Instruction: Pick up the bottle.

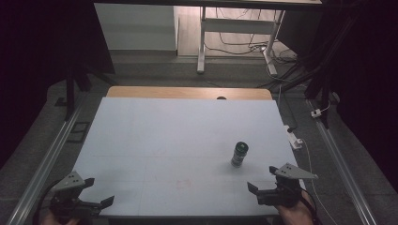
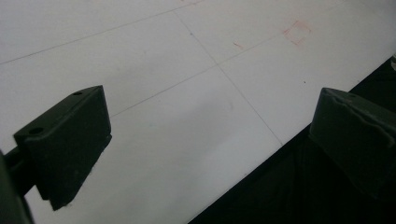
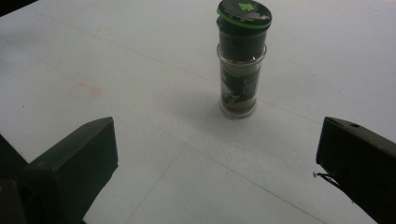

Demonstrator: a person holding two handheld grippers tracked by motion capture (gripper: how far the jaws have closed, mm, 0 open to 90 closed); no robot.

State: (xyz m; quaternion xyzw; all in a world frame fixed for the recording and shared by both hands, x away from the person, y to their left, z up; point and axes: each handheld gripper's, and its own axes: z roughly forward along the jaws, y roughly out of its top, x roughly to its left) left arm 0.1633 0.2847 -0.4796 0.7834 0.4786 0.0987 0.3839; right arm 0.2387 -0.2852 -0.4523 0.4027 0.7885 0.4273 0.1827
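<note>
We see one spice jar (image 1: 240, 154) upright near the white surface (image 1: 178, 140)'s right edge, bare room around it; our left hand-held gripper (image 1: 97, 191) and right hand-held gripper (image 1: 263, 180) gape empty at the near edge.

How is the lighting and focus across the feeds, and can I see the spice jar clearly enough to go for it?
High view: dim, dark surroundings, the spice jar small and soft on the white table. Right gripper view: jar fairly sharp with a faint shadow to its left, label unreadable; the right claw is open and slightly blurred. Left gripper view: even light, no glare, left claw open over the table edge.
</note>
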